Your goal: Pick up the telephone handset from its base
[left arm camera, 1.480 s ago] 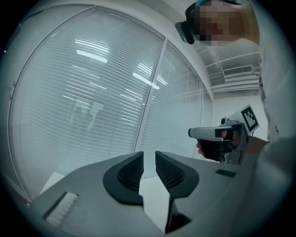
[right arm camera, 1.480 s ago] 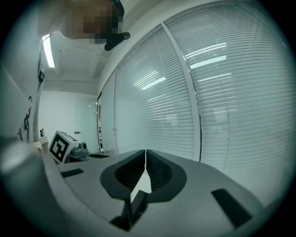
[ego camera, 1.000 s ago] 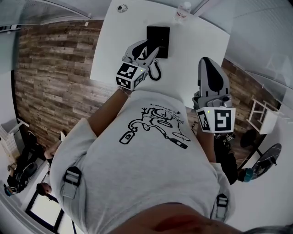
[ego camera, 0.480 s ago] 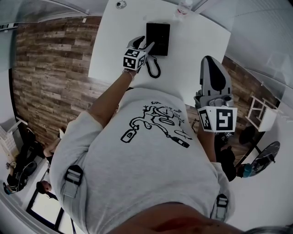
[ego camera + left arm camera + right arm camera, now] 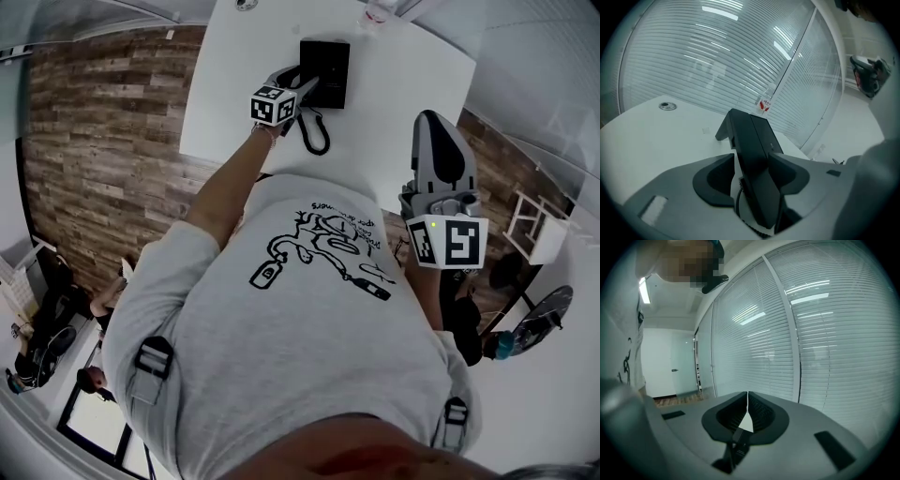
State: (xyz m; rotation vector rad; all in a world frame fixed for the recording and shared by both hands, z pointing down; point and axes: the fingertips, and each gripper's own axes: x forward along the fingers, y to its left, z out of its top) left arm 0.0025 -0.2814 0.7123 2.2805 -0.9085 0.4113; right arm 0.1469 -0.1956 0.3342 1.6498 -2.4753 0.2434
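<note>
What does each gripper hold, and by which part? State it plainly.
Nothing is held. The left gripper, jaws just opening wide, straddles the telephone handset at its near end without clamping. The right gripper is shut and empty.

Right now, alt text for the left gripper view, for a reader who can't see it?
The left gripper's tongs, which have just been opening, stand open around the black telephone handset. It lies on its base on a white table.

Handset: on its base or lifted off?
On its base. The handset lies flat along the telephone base on the white table; the left gripper, jaws just opened, straddles it.
</note>
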